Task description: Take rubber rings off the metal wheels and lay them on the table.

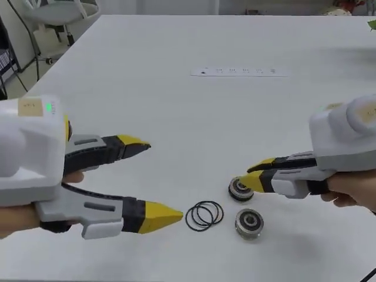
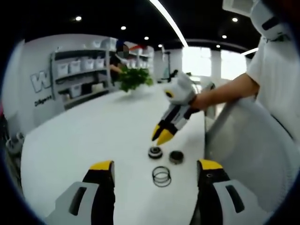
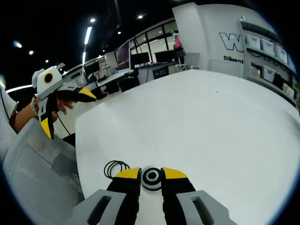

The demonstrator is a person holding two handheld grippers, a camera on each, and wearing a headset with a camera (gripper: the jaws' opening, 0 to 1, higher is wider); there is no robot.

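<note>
With the left tongs [image 1: 163,181] spread open at lower left and a metal wheel [image 3: 151,176] pinched by the right tongs [image 1: 254,181] beside rubber rings [image 1: 204,215] laid on the table [image 1: 194,117], it was judged that the wheel could be squirted free by an off-centre squeeze.

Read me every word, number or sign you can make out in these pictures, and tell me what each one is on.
"W": large letter on the white wall, cut off by the shelves.
"Diligent": small line under it on the same wall, the rest hidden.
White strip on the table: dark marks, too small to read.
</note>
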